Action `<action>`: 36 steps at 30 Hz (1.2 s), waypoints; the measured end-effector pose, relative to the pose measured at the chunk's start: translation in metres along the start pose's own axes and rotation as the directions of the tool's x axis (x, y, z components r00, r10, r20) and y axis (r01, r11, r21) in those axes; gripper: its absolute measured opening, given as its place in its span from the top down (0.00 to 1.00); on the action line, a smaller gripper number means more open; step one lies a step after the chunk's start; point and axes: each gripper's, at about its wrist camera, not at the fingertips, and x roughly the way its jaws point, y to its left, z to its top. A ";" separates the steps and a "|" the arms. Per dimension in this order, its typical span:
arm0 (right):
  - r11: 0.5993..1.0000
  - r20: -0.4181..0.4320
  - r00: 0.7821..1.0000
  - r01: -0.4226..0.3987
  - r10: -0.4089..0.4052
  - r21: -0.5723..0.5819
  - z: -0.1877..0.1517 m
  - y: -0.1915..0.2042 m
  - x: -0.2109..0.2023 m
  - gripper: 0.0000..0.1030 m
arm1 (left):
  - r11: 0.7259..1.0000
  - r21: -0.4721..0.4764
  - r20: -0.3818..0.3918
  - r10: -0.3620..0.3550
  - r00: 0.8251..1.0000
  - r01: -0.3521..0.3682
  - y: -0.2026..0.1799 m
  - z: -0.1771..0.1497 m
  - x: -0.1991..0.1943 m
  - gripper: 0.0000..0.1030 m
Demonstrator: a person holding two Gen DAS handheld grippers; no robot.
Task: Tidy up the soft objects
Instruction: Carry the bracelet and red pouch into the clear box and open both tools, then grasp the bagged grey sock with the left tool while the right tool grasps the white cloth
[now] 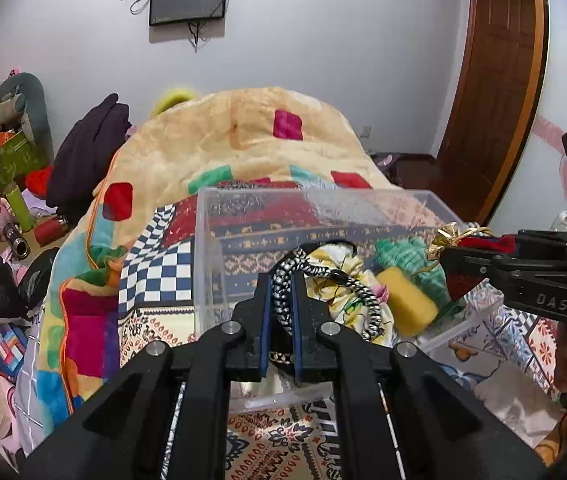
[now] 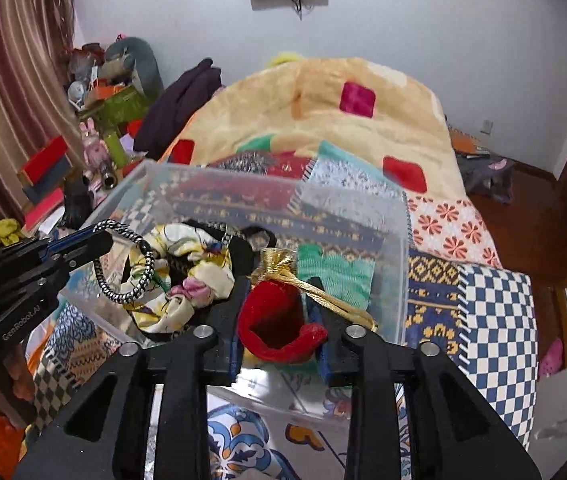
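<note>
A clear plastic box [image 1: 203,248] [image 2: 403,248] stands on the bed. It holds a floral scrunchie [image 1: 347,276] [image 2: 187,264], a green knit cloth [image 1: 407,252] [image 2: 335,272] and a yellow sponge-like piece [image 1: 405,300]. My left gripper [image 1: 281,284] [image 2: 103,240] is shut on a black-and-white braided cord [image 1: 363,296] [image 2: 139,276] over the box. My right gripper [image 2: 279,300] [image 1: 447,260] is shut on a red velvet pouch [image 2: 279,320] [image 1: 487,242] with gold trim [image 2: 279,260] and gold cord, at the box's near rim.
A beige blanket with coloured squares [image 1: 243,136] [image 2: 323,112] is heaped behind the box. Patchwork bedding [image 1: 151,272] [image 2: 495,312] lies around it. Cluttered toys and boxes [image 1: 7,160] stand at the left. A wooden door [image 1: 495,92] is at the right.
</note>
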 end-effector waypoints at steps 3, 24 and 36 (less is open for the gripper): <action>1.000 -0.013 1.000 -0.001 0.001 0.002 -0.003 -0.001 -0.001 0.51 | 1.000 0.013 -0.001 0.008 1.000 -0.008 -0.002 -0.002 -0.001 0.90; 1.000 0.060 0.998 -0.001 0.003 -0.029 -0.040 -0.009 -0.072 0.19 | 0.997 -0.004 0.097 -0.076 0.992 0.077 -0.023 -0.013 -0.067 0.04; 1.000 -0.044 0.999 0.015 -0.014 0.018 -0.094 -0.021 -0.069 0.19 | 0.983 0.030 -0.081 -0.178 0.981 0.180 -0.076 -0.057 -0.041 0.03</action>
